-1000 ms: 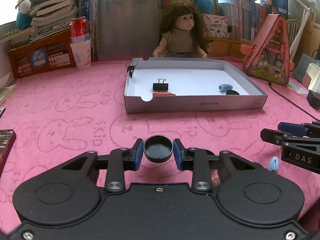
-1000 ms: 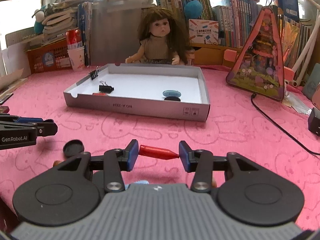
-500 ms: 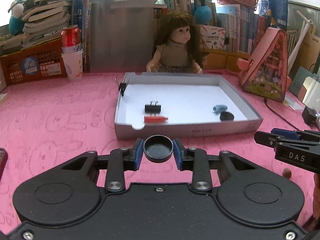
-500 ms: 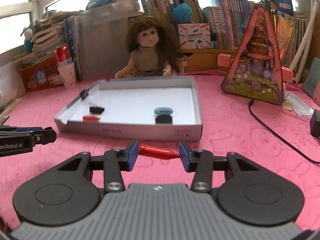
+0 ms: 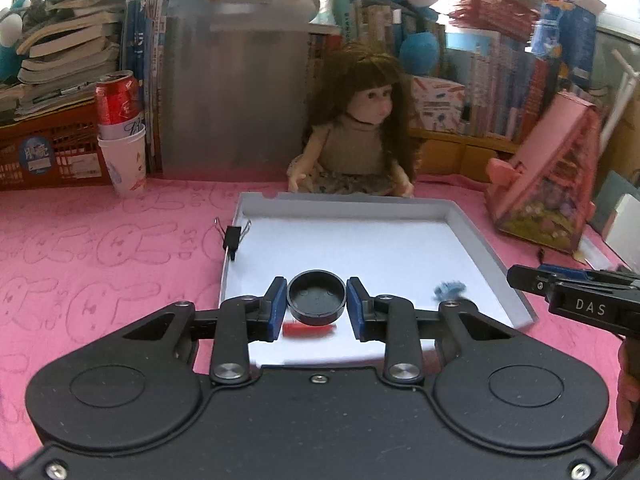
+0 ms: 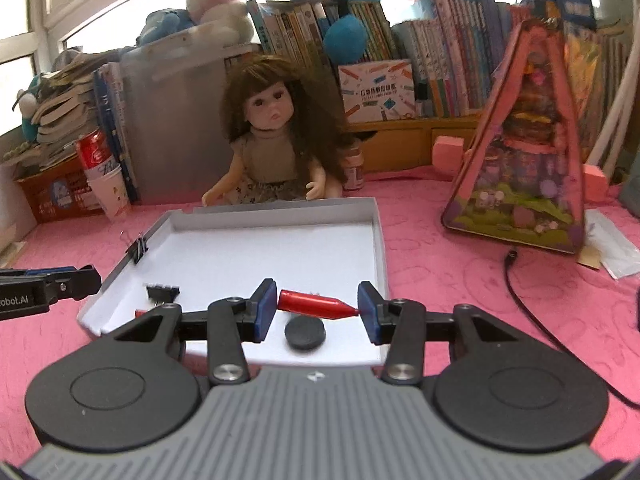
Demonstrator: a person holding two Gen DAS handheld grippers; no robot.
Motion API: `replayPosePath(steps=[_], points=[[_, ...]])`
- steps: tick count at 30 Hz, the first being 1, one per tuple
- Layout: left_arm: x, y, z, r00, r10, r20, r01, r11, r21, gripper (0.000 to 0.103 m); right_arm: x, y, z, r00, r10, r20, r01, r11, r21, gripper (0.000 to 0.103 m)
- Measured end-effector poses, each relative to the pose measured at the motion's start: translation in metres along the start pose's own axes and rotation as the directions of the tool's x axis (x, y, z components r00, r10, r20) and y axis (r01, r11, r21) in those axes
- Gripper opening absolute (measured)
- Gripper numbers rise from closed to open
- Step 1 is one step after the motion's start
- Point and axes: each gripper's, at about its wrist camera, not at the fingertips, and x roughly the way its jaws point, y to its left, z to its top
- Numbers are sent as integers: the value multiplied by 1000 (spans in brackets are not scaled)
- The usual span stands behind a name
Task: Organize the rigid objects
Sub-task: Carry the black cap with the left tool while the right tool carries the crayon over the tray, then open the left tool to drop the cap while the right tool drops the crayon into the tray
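Note:
My left gripper is shut on a round black cap and hangs over the near part of the white shallow box. My right gripper is shut on a red pen cap, held lengthwise between the blue pads, also over the box. Inside the box lie a red piece, a blue piece, a black disc and a black binder clip. Another binder clip is clamped on the box's left wall.
A doll sits behind the box. A paper cup with a red can stands at back left, a pink triangular toy house at right with a black cable beside it. Books and crates line the back.
Both grippers have moved forward and up, from above the pink cloth to over the box's near edge, each still holding its piece. The box now looks larger and closer.

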Motion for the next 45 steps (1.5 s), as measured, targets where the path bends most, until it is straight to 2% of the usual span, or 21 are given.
replayPosePath(steps=[6,17,28,45], points=[[45,1,20,997,43,-57,-44,999,-16,30,39,4,21,998,15,-55,-17,999,-27,49],[107,6,21,981,122,-149,-125,992,-7,30,91,6,26,986,-2,-169,-2,1000,-22,49],[125,7,21,977,137,-161,-140,990,-9,30,112,11,23,978,-18,-206,6,998,-58,49],[134,4,14,975,153,-161,-153,988,10,30,122,14,17,972,-33,-234,14,996,-83,49]])
